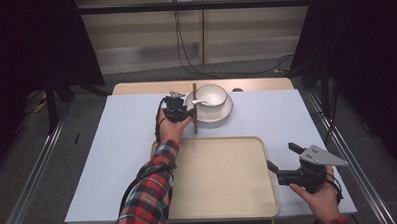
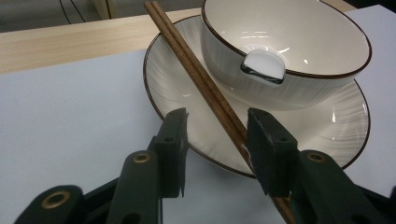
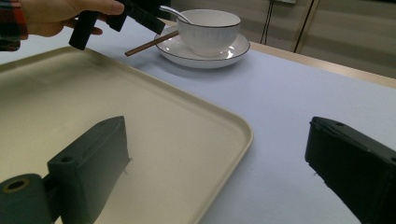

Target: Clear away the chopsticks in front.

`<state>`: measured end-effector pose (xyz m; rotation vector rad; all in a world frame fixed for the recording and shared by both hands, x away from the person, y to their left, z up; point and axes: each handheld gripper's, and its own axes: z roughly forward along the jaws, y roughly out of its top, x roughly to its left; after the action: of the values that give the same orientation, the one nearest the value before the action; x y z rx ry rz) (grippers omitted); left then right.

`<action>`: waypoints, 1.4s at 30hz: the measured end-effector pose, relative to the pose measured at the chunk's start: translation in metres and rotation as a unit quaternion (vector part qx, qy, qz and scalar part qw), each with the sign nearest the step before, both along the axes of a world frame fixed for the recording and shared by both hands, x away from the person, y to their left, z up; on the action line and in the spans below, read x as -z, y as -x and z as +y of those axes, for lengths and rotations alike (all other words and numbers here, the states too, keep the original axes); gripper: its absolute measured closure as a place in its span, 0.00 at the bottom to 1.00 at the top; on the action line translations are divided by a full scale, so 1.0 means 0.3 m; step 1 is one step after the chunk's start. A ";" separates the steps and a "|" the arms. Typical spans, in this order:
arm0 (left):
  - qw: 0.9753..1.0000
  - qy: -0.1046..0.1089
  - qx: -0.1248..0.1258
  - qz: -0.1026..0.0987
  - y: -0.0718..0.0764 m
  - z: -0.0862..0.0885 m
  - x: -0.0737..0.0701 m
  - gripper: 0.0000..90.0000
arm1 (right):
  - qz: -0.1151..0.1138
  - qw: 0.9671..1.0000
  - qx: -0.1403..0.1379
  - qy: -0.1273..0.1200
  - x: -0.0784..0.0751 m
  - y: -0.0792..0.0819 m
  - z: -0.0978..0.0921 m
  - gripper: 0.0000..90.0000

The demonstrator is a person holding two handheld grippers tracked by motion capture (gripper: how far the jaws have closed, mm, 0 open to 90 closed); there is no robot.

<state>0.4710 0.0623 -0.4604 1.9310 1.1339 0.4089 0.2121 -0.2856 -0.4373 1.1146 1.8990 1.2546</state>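
A white bowl with a white spoon in it stands on a white plate at the back of the table. A pair of brown chopsticks lies across the plate's left rim. My left gripper is at the chopsticks. In the left gripper view it is open, its jaws on either side of the chopsticks; the right jaw touches them. The spoon leans on the bowl's rim. My right gripper is open and holds nothing at the right edge of the beige tray.
In the right gripper view the wide-open gripper straddles the tray's corner, with the light mat to its right. The bowl, the plate and the person's left hand lie beyond. A bare wooden strip runs along the table's far edge.
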 end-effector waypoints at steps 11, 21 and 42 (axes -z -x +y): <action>1.000 -0.009 -0.010 0.020 -0.009 -0.027 0.000 0.77 | 0.004 1.000 -0.006 0.000 0.002 -0.001 -0.002 0.06; 0.999 -0.007 -0.040 0.035 -0.019 -0.048 0.003 0.88 | 0.003 1.000 -0.009 -0.004 0.000 -0.001 -0.001 0.06; 0.989 0.047 -0.124 0.069 -0.011 -0.026 -0.021 0.95 | 0.007 1.000 -0.011 -0.008 0.000 -0.004 -0.002 0.06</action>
<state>0.4742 0.0544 -0.4541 1.7630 1.4665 0.3521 0.2132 -0.2863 -0.4374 1.1159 1.9193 1.2791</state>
